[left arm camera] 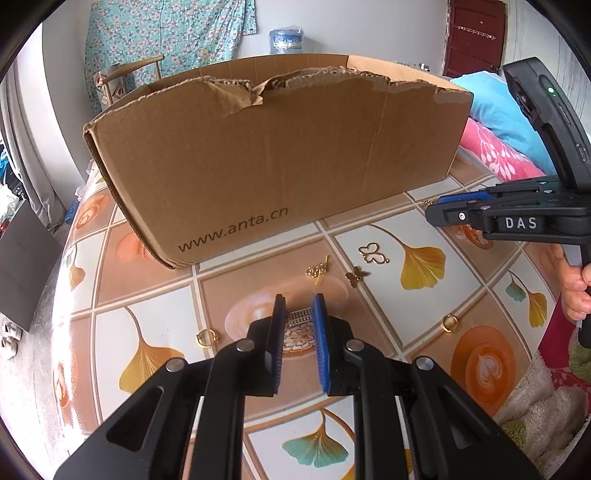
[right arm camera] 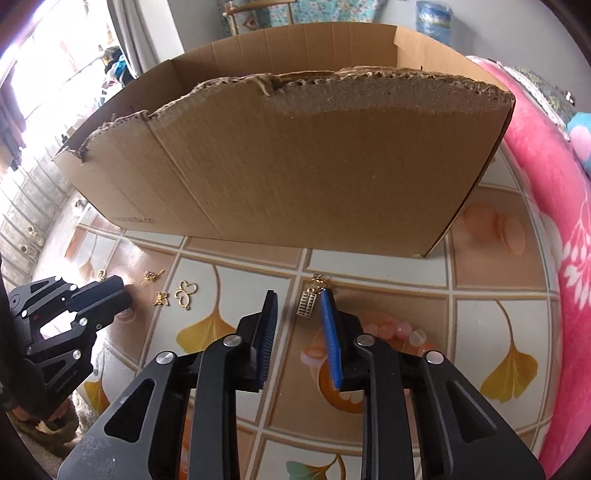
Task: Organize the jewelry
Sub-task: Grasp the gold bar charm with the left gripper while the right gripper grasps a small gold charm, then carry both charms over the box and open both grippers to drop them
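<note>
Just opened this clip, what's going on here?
A person holds a gripper in each hand over a tiled tablecloth scattered with gold charms, in front of a torn cardboard box. The left gripper and right gripper are each open around a small ladder-shaped charm, neither gripped. A butterfly outline charm and rings lie loose.

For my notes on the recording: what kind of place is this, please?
Probably a home bedroom or living room: a table with a leaf-pattern cloth beside pink bedding, a floral curtain, and a water jug behind.
</note>
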A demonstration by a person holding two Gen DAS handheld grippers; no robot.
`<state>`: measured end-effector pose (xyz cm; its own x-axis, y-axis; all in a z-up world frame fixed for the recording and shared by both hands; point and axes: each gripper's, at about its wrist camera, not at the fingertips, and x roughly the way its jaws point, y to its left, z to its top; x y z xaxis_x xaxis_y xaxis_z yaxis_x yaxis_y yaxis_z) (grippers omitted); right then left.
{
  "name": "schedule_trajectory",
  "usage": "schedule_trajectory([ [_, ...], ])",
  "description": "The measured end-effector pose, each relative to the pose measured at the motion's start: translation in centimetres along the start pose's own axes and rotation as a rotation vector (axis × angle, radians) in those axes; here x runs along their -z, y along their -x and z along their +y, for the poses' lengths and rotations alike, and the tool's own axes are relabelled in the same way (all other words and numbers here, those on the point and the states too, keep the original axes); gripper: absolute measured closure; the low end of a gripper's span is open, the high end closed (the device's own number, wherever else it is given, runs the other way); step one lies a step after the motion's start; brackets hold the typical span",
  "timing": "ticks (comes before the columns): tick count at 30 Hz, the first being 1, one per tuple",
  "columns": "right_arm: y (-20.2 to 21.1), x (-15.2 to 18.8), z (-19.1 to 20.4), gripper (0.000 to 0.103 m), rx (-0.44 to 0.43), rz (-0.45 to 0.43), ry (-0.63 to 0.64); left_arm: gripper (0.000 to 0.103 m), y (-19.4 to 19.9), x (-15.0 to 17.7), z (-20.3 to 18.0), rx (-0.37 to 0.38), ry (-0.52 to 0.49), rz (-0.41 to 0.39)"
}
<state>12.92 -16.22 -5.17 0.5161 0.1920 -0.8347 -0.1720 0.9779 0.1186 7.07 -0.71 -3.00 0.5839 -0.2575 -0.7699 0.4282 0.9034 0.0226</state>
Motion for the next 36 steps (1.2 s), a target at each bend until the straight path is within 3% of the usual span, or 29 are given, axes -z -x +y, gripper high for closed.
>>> schedule_trajectory([
  [9,-1.0,-1.6,1.0,0.088,0.066,0.027,0.039,0.089,0.2,0.2,0.2,0.008,0.004,-0.012],
  [11,-1.2,-1.7,1.2,0.098,0.063,0.034,0.043,0.089,0.2,0.3,0.2,0.009,0.005,-0.014],
  [14,-1.3,-1.9,1.4,0.102,0.058,0.036,0.050,0.089,0.3,0.3,0.3,0.011,0.004,-0.017],
  [22,-1.3,-1.4,1.9,0.103,0.022,0.029,0.033,0.089,0.3,0.4,0.5,0.020,0.001,-0.025],
  [36,3.3,-0.1,0.4,0.103,-0.046,-0.050,0.019,0.089,1.8,0.6,1.0,0.038,0.011,-0.046],
])
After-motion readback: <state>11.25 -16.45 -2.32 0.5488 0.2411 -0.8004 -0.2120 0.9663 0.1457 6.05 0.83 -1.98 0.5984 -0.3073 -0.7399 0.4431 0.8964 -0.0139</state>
